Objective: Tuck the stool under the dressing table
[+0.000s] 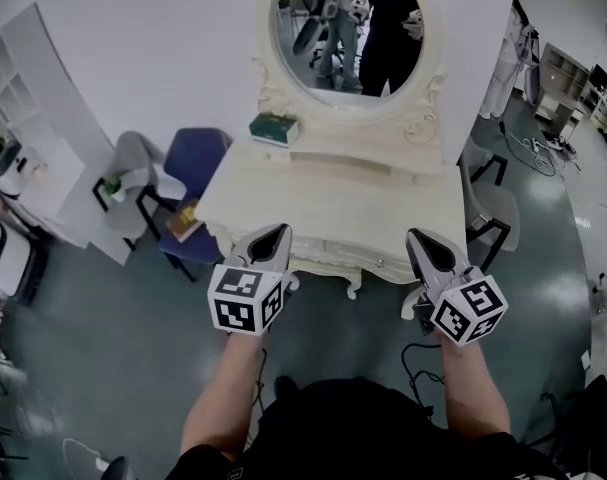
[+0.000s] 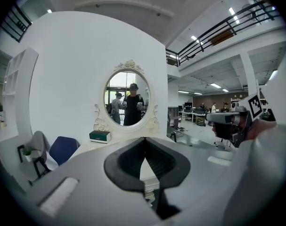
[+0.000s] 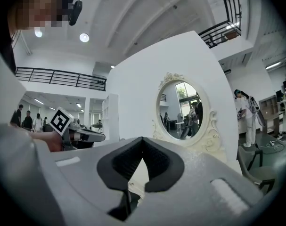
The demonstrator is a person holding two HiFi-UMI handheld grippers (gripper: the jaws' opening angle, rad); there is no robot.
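Note:
The cream dressing table [image 1: 323, 203] with its oval mirror [image 1: 348, 28] stands straight ahead of me. No stool shows in any view; the space under the table is hidden by its top and my grippers. My left gripper [image 1: 282, 230] and right gripper [image 1: 412, 235] are held up side by side before the table's front edge, both shut and empty. In the left gripper view the shut jaws [image 2: 144, 141] point at the mirror [image 2: 127, 97], with the right gripper [image 2: 224, 119] off to the side. The right gripper view shows its closed jaws [image 3: 142, 140] below the mirror [image 3: 180, 109].
A green tissue box [image 1: 273, 126] rests on the tabletop's back left. A blue chair [image 1: 195, 166] and a grey chair [image 1: 133, 168] stand left of the table, another chair [image 1: 488, 208] to its right. White shelving [image 1: 33, 98] lines the left wall. Cables lie on the floor [image 1: 418, 358].

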